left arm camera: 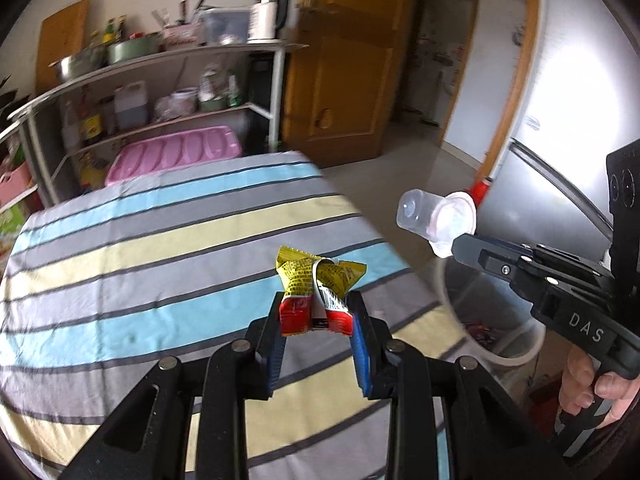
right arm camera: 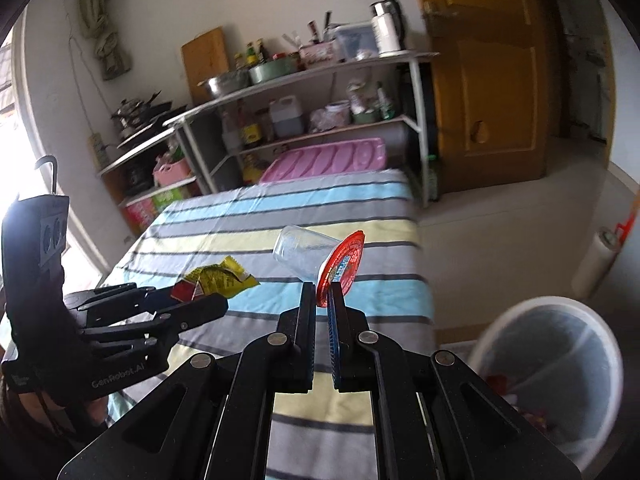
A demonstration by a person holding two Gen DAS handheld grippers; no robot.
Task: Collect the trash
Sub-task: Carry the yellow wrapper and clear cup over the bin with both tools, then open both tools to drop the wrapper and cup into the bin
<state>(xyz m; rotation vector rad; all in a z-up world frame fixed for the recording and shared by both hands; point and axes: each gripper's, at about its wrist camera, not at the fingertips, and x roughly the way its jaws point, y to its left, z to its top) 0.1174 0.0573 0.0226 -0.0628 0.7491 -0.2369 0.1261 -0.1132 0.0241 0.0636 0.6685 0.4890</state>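
The left gripper [left arm camera: 316, 312] is closed partway on a crumpled yellow and red snack wrapper [left arm camera: 318, 288]; the red end is pinched between the blue-lined pads and the yellow end is left sticking up beyond the fingertips, a hold that suits a thin, springy foil that would otherwise unfold and slip. The right gripper [right arm camera: 322, 300] is fully closed, its jaws pressed together on the peeled red foil lid [right arm camera: 342, 266] of a clear plastic cup [right arm camera: 302, 254], so that the cup is carried by the lid and hangs tilted, bottom pointing away from the gripper. A thin flap was presumably chosen because the smooth round wall of the cup would be harder to clamp

Both items are held in the air above the striped tablecloth [left arm camera: 160, 240], nothing else of the trash being seen on it. A white waste bin [right arm camera: 560, 380] stands on the floor just beside the table edge, below and to the right of the right gripper, with some coloured scraps already inside. It is judged that both pieces are being carried toward that bin, and that release over its mouth is the step left; the lid grip could tear or slip if the cup is swung

Shelves with kitchenware [left arm camera: 160, 80] and a wooden door [left arm camera: 344, 80] lie beyond the table
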